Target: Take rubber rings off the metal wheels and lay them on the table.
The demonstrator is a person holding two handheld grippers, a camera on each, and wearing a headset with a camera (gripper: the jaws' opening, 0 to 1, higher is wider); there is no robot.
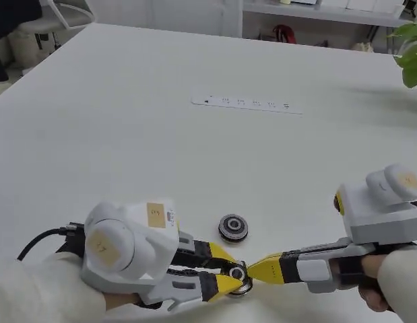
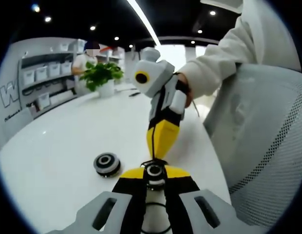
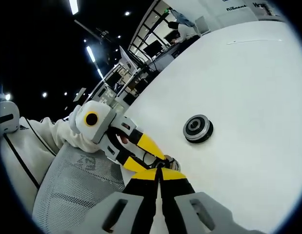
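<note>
- Left gripper [image 1: 234, 273]: jaws pinch a small metal wheel [image 2: 154, 170], just nearer the person than the loose wheel [image 1: 233, 227].
- Right gripper [image 1: 254, 270]: jaws pressed together, tips touching the pinched wheel's rim.
- Loose wheel: flat on the white table [image 1: 127, 134], with a dark rubber ring [image 1: 221, 227] around it.
- Power strip [image 1: 247, 103]: well beyond the loose wheel.

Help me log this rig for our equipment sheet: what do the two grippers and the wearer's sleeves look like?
Both the left gripper and right gripper have white-grey housings, black jaw arms and yellow tips. Tan stickers mark each housing; a black cable leaves the left one's rear. The sleeves are off-white.
</note>
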